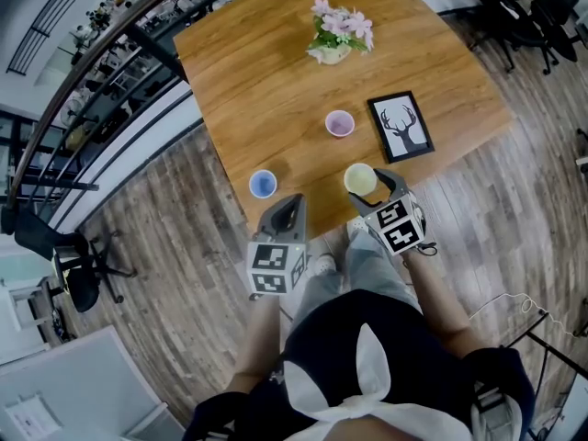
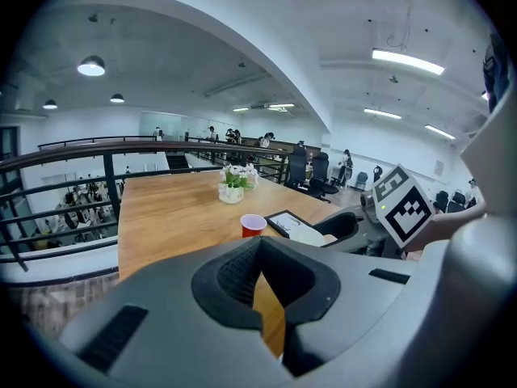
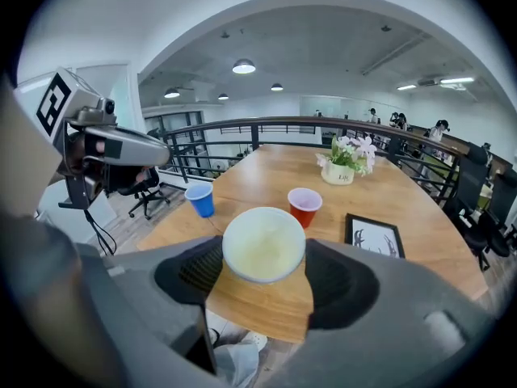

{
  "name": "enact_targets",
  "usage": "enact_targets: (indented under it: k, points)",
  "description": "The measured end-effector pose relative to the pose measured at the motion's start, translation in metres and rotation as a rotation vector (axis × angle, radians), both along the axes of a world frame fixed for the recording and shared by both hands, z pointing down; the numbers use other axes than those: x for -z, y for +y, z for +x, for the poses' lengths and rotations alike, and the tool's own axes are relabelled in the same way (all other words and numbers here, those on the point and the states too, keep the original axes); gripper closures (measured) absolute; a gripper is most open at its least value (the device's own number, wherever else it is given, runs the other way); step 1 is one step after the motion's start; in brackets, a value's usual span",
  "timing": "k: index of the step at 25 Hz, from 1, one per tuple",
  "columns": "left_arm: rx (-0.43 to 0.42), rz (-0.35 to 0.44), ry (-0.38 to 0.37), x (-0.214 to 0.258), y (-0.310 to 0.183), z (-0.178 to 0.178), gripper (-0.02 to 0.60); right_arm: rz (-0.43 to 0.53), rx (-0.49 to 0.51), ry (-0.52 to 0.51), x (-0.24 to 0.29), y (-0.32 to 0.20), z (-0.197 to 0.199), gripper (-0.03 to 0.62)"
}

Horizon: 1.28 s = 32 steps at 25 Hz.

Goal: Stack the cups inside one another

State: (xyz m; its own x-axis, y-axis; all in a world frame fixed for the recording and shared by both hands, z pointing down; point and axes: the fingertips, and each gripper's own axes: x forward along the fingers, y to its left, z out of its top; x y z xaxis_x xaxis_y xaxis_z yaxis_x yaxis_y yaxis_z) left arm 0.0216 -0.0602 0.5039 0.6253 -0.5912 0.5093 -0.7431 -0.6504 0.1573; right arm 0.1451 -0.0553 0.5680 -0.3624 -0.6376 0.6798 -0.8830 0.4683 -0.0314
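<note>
A pale yellow cup (image 3: 263,245), round-mouthed and smooth-walled like thin plastic, sits between the jaws of the right gripper (image 1: 375,187), which press against its sides just below the rim. It is at the near edge of the tabletop (image 1: 266,81), a warm wood-grain surface with a square corner. Ahead of those jaws and slightly to their right stands a red cup (image 3: 304,206) with a pale pink inside; ahead and off to their left stands a blue cup (image 3: 199,198), close to the table edge. Further right of the jaws a black-framed picture of a stag (image 1: 401,127) lies flat, and well beyond them is a small white pot of pink flowers (image 1: 338,35).

The left gripper (image 2: 260,245) hangs just off the table edge, its ribbed grey jaws clenched tip to tip with nothing between them. The blue cup is just ahead and left of them.
</note>
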Motion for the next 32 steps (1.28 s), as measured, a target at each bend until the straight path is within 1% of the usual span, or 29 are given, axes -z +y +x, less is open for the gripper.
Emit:
enact_targets:
  k: [8,13,24,32]
  points:
    - [0.011,0.023,0.004,0.012,0.003,-0.005,0.565,0.076,0.009,-0.008,0.043,0.005,-0.001,0.279]
    - [0.008,0.022,0.0,0.012,0.008,-0.008,0.565,0.101,0.014,-0.009,0.054,0.009,-0.003,0.279]
    - [0.013,0.018,-0.005,0.011,0.009,-0.012,0.565,0.107,0.046,-0.018,0.06,0.011,-0.02,0.279]
    - [0.077,0.021,-0.006,0.012,0.008,-0.034,0.565,0.112,0.119,-0.02,0.062,0.002,-0.043,0.279]
